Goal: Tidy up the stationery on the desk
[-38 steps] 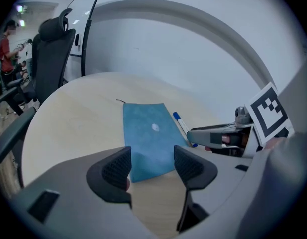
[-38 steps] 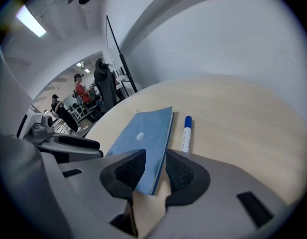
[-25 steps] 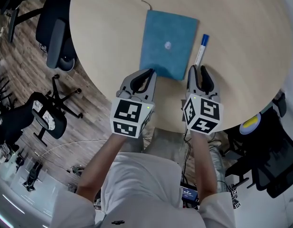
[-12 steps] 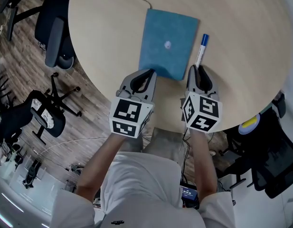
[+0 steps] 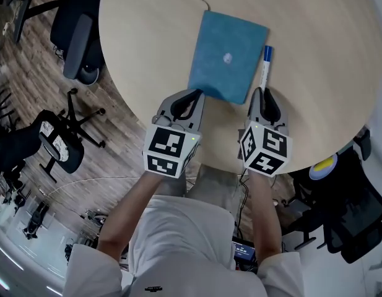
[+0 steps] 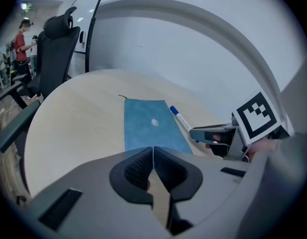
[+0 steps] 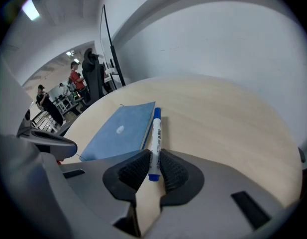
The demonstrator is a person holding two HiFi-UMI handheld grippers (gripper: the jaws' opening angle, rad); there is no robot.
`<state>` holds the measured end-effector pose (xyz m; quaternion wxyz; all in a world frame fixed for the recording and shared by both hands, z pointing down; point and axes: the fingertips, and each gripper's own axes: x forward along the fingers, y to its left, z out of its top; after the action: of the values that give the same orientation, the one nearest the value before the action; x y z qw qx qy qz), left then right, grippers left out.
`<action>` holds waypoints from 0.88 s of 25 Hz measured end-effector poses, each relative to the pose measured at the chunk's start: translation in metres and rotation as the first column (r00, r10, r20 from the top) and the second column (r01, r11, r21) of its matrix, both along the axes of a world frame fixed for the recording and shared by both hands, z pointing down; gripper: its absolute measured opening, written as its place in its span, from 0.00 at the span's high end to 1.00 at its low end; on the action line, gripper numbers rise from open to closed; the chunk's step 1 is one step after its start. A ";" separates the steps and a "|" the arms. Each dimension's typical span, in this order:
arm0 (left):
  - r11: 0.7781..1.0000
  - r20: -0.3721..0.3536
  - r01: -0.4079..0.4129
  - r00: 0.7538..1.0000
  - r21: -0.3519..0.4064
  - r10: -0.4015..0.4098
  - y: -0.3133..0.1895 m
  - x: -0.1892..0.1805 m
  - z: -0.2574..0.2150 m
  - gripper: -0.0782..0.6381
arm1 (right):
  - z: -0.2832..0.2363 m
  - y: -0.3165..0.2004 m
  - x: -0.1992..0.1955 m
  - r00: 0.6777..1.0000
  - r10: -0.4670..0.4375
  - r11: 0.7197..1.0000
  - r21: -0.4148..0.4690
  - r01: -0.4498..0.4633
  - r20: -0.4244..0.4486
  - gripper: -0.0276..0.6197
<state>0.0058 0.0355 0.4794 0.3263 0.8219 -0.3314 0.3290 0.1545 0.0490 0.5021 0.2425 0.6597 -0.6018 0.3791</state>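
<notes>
Two items are found untidied on the counter (image 5: pixel 147 36): a blue notebook (image 5: pixel 229 57) and a marker (image 5: pixel 265 67) just beside it. The jaws of the right tool (image 7: pixel 154 158) have just been closing around the marker's near end, pads (image 7: pixel 133 172) apparently pressed on it; the left tool (image 6: pixel 153 156) is shut, empty.

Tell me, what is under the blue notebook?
The blue notebook lies flat on the round table. A thin cord pokes out at its far corner. Anything else beneath is covered.

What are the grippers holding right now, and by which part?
Right gripper, jaws just closing, pinches the marker by its near blue end; left gripper is shut and empty.
</notes>
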 end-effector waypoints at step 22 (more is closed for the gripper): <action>0.996 -0.018 0.084 0.996 0.017 -0.084 -0.032 -0.062 -0.012 0.85 | -0.034 -0.023 -0.113 0.987 -0.075 0.997 0.037 0.070 0.141 0.82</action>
<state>-0.0560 0.0040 0.4678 0.3355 0.8129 -0.3657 0.3048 0.0410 0.0265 0.4677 0.2021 0.6126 -0.6470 0.4065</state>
